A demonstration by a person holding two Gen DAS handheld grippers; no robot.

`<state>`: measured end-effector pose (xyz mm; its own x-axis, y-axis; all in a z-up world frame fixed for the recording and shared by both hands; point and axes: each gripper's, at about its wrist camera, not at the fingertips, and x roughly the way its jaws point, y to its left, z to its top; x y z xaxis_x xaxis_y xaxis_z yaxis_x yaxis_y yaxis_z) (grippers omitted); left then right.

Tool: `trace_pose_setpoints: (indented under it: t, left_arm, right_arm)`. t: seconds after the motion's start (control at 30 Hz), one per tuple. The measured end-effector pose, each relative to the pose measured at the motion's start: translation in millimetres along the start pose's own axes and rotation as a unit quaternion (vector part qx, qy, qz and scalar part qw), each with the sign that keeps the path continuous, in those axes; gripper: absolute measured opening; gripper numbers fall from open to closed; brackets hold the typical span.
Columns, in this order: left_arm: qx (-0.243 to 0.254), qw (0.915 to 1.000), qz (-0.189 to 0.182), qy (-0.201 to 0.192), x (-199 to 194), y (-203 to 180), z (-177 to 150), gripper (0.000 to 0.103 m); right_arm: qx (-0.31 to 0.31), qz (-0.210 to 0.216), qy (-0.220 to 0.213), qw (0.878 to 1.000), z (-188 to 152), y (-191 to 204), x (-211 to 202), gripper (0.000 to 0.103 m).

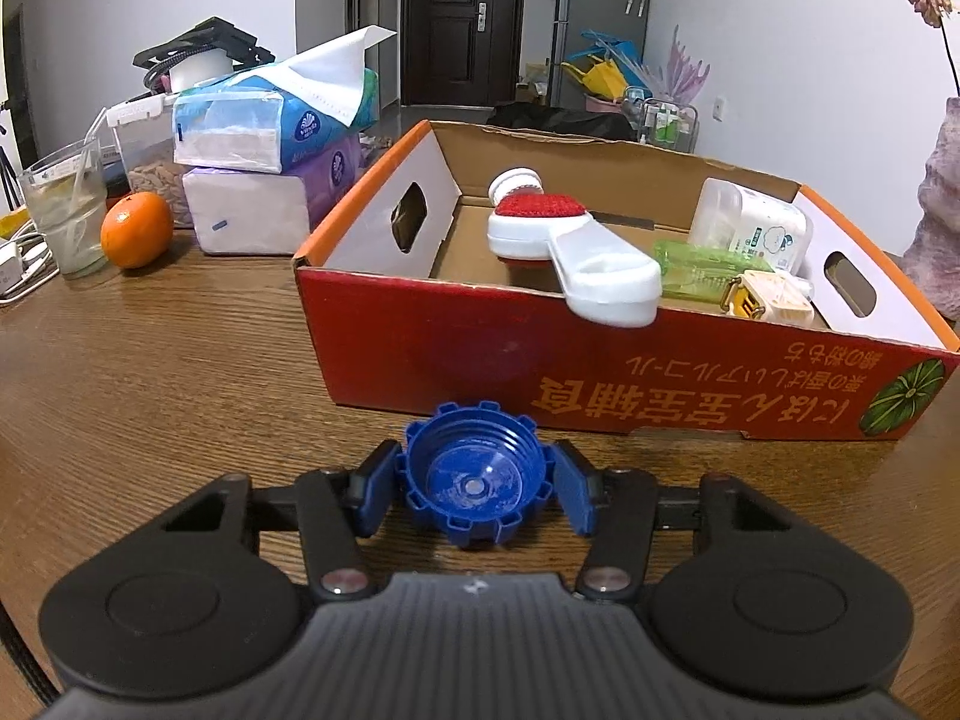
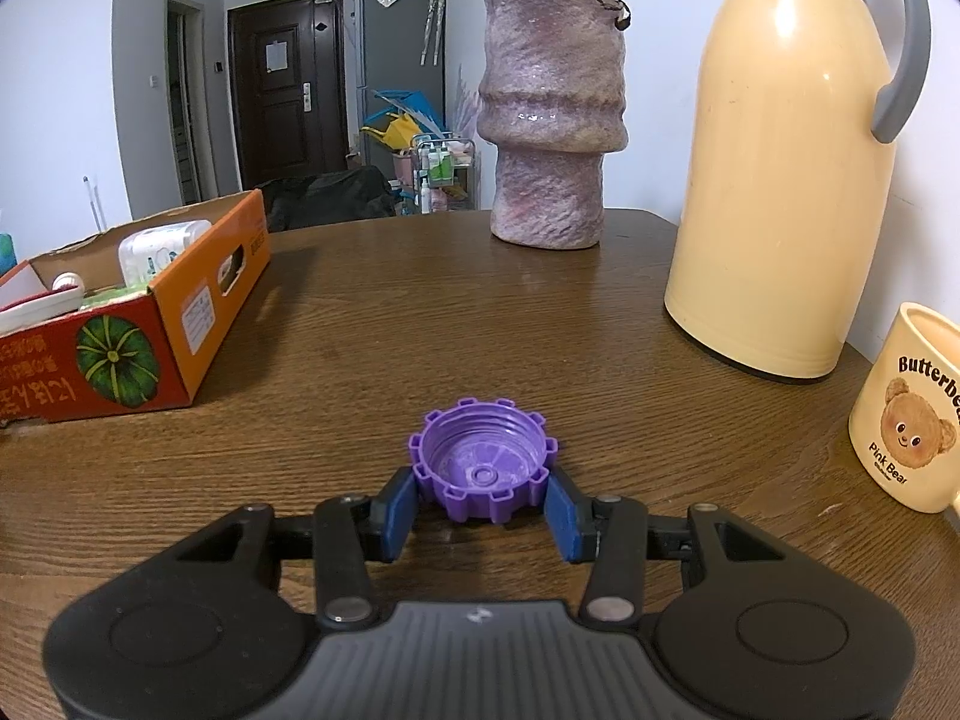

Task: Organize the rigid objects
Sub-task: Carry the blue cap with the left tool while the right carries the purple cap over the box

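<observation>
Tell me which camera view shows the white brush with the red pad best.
The left wrist view: the white brush lies fully visible in the cardboard box, handle resting over the front wall. The right wrist view shows only a sliver at the left edge.

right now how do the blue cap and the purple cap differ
Colour: the blue cap is deep blue, the purple cap is violet.
Place: the blue cap sits close to the red box; the purple cap sits on open table, the box off to its left.
Holder: the left gripper is on the blue cap, the right gripper on the purple.
Shared: both are notched screw caps, lying open side up, each pinched between blue pads.
</observation>
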<state>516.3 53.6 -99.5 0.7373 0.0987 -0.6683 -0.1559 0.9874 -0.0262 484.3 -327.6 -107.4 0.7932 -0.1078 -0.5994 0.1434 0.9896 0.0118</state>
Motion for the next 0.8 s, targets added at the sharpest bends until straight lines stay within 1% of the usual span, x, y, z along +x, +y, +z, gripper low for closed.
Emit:
trace_pose_setpoints:
  t: [0.47,0.8]
  left_arm:
    - [-0.008,0.9999,0.003,-0.010,-8,4,-1,0.056]
    - [-0.009,0.9996,0.003,-0.028,-24,8,-6,0.056]
  right_arm:
    - [0.002,-0.014,-0.039,0.999,-3,7,-15,0.045]
    - [0.004,-0.002,-0.057,0.998,-9,23,-32,0.045]
